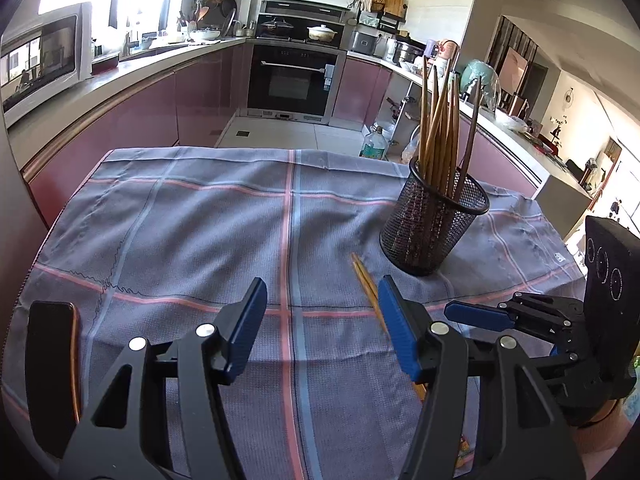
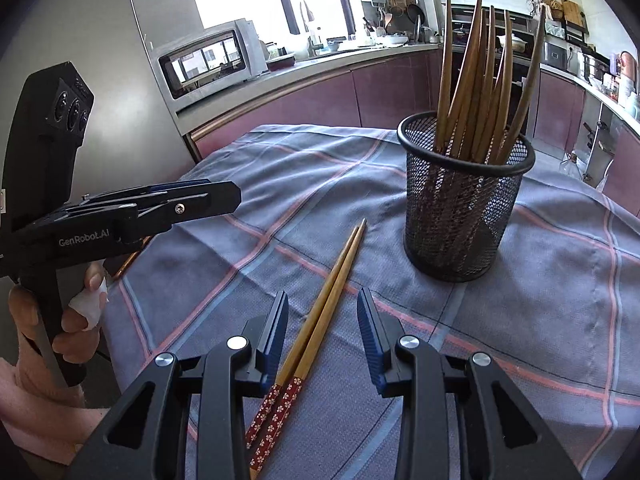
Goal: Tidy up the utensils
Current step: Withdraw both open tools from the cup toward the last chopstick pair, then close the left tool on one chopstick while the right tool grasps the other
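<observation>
I'm straddling the chopstick pair mid-surface beside the mesh holder with my right gripper, jaws part-open and empty, needing to close; left gripper idling wide, empty.

The left hand-held gripper is matte black, with two angular arms ending in ribbed blue pads. Round silver rivets mark its pivots. The right hand-held gripper is built the same way: black linkage, blue grooved pads, shiny round rivets. Seen from the side in the right wrist view, the left unit bears white "GenRobot.AI" lettering, a small cross-head screw and a tall black housing with three round lenses. A white wrap covers one finger of the left hand, and a pink sleeve shows below it.
</observation>
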### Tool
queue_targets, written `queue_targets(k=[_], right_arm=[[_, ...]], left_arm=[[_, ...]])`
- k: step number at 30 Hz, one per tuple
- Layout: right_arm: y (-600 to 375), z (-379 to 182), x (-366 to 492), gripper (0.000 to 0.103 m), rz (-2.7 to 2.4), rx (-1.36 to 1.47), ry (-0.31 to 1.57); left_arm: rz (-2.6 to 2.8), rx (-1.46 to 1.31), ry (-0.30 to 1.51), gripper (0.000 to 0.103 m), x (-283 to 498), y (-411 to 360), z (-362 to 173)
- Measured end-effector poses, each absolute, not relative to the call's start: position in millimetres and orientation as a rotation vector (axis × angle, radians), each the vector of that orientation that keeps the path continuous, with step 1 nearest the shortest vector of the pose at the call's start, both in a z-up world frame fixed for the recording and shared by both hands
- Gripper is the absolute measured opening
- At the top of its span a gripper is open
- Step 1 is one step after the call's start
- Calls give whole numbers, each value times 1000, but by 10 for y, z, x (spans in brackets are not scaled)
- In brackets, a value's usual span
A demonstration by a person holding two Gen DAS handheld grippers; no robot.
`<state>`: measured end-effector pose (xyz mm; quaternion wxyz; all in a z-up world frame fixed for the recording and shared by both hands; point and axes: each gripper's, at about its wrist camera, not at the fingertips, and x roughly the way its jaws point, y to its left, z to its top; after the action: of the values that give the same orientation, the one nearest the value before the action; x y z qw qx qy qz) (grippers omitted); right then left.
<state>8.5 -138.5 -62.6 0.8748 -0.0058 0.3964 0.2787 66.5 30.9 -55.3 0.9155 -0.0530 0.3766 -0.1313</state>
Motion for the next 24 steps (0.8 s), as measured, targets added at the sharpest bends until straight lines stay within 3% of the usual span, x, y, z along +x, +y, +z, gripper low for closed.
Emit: queue_targets(k=[24], right_arm=[[-1392,-870,92,23,544,-25,924]], left_arm=[[-327,-48,858,57,696,71,-909]])
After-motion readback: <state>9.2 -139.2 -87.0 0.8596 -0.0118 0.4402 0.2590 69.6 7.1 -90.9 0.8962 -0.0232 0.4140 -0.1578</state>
